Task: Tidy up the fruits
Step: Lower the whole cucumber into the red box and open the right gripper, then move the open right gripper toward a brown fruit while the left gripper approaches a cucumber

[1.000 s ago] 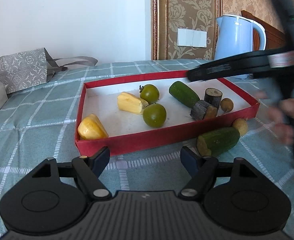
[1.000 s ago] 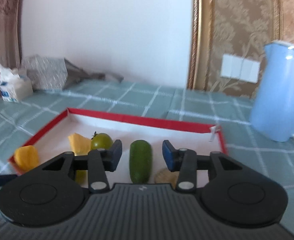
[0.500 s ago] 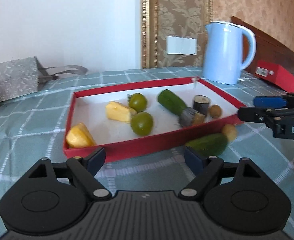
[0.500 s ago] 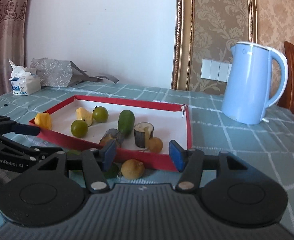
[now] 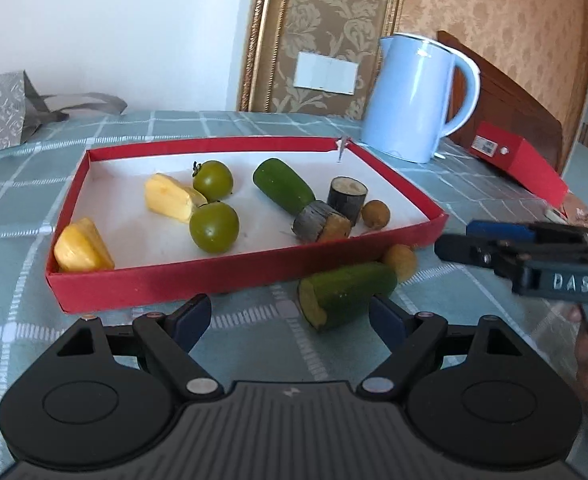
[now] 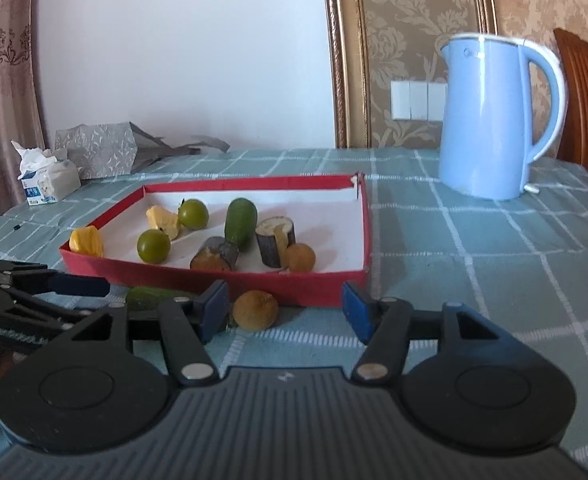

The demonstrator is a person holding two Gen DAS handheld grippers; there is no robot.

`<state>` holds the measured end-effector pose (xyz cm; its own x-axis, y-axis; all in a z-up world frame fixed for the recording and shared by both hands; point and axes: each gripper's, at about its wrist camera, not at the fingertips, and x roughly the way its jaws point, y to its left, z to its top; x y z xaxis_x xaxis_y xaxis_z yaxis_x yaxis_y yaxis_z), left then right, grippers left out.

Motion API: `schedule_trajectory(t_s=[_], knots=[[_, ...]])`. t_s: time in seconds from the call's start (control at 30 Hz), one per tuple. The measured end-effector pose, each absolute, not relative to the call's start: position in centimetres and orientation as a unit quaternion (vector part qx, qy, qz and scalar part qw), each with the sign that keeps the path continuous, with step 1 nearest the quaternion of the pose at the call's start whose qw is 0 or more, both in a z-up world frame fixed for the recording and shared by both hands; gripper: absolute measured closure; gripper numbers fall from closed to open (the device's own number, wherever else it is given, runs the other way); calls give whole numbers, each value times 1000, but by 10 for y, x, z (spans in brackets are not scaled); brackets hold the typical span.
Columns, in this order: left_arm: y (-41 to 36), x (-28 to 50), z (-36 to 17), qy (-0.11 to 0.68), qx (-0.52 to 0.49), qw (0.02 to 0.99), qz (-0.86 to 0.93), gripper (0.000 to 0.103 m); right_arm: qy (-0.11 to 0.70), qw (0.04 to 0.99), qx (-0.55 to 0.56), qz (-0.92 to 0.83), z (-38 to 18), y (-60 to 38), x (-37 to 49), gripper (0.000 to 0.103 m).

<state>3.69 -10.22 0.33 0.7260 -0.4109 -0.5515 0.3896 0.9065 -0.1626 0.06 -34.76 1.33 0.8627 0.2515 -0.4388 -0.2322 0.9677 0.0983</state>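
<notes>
Cucumber piece (image 5: pixel 346 294) may roll: our left gripper (image 5: pixel 290 320) stands wide and empty, our right gripper (image 6: pixel 286 312), also empty, is opening near the brown fruit (image 6: pixel 255 309).

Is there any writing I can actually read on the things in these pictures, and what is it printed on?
"DAS": white letters on the side of the right gripper, cut off by the picture's edge.
Left gripper: pale lettering on its side, too blurred to read.
Blue kettle: faint mark near its top rim, unreadable.
Tissue pack: blue print, too small.
Red box: white label, too small.
</notes>
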Motion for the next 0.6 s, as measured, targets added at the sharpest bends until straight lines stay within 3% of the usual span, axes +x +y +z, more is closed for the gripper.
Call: schedule_trajectory(t_s=[0.37,0.6], knots=[[-132,42,1,295,12,926,-237,17,239,963,34,118,12,-353,4,43],[-136,42,-1,307,15,906,-291,14,232,966,54,99,14,-364,4,33]])
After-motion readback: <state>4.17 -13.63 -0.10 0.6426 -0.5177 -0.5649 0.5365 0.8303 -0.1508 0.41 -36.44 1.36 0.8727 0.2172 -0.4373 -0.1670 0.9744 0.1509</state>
